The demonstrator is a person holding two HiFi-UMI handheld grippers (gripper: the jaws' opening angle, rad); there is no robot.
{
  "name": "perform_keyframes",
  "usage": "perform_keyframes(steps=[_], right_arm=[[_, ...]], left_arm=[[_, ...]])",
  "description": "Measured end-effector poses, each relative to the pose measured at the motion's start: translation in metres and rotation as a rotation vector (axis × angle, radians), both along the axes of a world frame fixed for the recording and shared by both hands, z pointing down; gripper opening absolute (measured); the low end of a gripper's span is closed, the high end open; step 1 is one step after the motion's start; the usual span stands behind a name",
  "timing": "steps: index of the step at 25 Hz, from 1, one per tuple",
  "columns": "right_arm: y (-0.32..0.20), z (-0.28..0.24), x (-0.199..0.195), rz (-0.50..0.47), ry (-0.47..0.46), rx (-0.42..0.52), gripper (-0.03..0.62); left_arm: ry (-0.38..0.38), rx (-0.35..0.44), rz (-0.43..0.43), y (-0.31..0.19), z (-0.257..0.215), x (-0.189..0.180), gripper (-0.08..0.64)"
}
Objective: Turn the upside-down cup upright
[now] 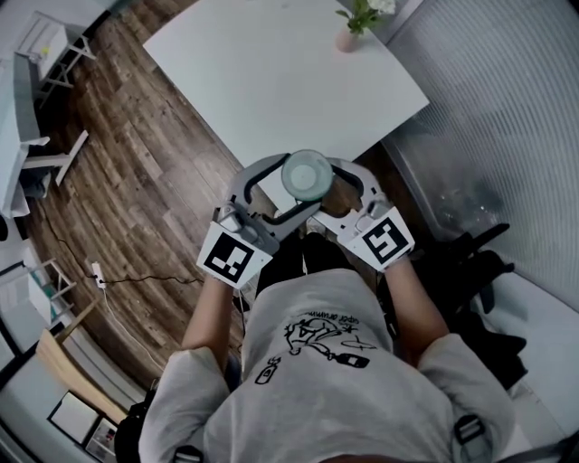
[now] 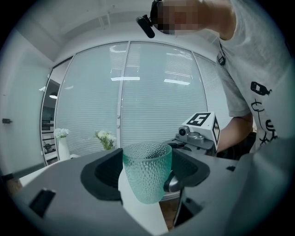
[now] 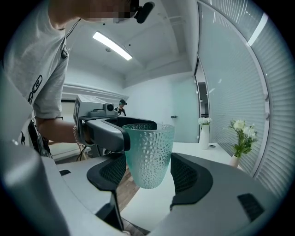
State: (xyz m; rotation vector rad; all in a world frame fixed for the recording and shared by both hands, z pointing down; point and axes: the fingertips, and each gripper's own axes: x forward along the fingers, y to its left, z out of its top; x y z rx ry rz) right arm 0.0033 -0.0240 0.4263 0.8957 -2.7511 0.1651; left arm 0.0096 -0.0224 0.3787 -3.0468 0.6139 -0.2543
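Observation:
A teal dimpled glass cup (image 1: 308, 174) hangs in the air over the near corner of the white table (image 1: 271, 81). It stands upright, its open mouth up, in both gripper views. My left gripper (image 2: 146, 173) has its pads against the two sides of the cup (image 2: 147, 170) and is shut on it. My right gripper (image 3: 148, 166) comes from the opposite side, its pads also against the cup (image 3: 148, 154). In the head view the two pairs of fingers ring the cup, left gripper (image 1: 288, 188) and right gripper (image 1: 327, 188).
A small vase of flowers (image 1: 355, 25) stands at the table's far edge, and a white vase (image 3: 204, 133) shows nearby. Wooden floor (image 1: 154, 181) lies to the left, a frosted glass wall (image 1: 507, 108) to the right, a black chair base (image 1: 479, 271) beside me.

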Motion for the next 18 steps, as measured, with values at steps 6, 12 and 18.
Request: perform_keyframes(steps=[6, 12, 18], right_arm=[[-0.004, 0.025, 0.005, 0.006, 0.008, -0.037, 0.318], [-0.016, 0.054, 0.005, 0.002, 0.015, -0.064, 0.318], [-0.015, 0.082, 0.005, 0.009, 0.023, -0.1, 0.318]], left_arm=[[-0.021, -0.011, 0.002, -0.005, 0.024, 0.006, 0.331], [-0.052, -0.025, 0.007, -0.017, 0.055, 0.006, 0.331], [-0.07, -0.041, 0.001, -0.016, 0.083, 0.007, 0.331]])
